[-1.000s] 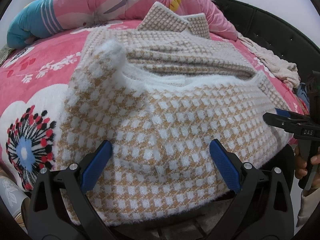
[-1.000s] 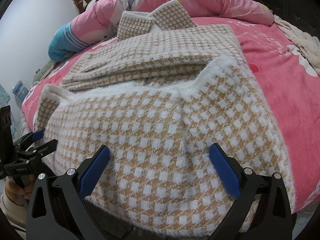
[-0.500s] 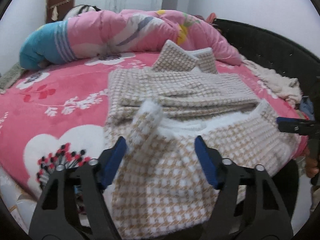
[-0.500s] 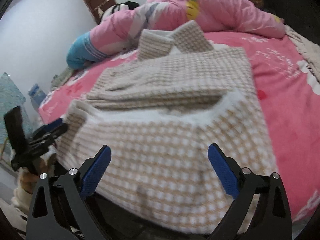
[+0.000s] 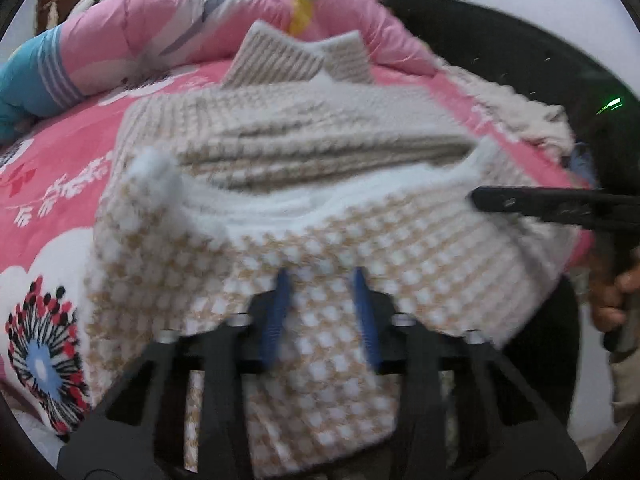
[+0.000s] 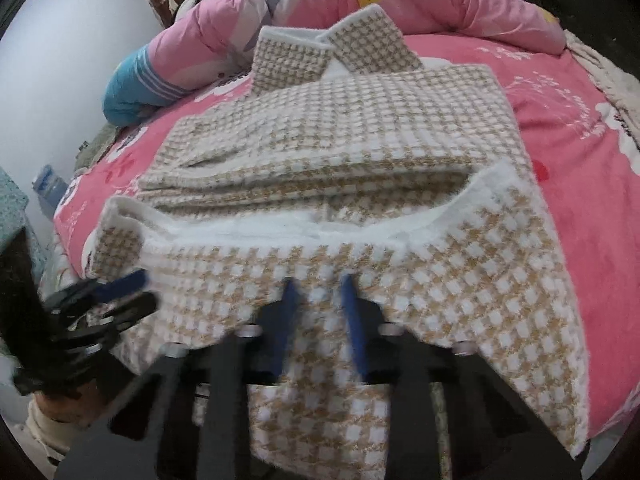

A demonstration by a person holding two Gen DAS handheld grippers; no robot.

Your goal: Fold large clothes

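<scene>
Both tongs, left closing, right clamped, pinch the unlabelled checked coat's hem.

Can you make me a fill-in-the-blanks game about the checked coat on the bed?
1. The fuzzy tan-and-white checked coat lies on a ____ flowered bedspread.
2. The right tool pinches the coat's ____ edge.
3. The rolled-up quilt is mostly ____.
4. The tool pads are ____.

Missing words: pink; near; pink; blue
</scene>
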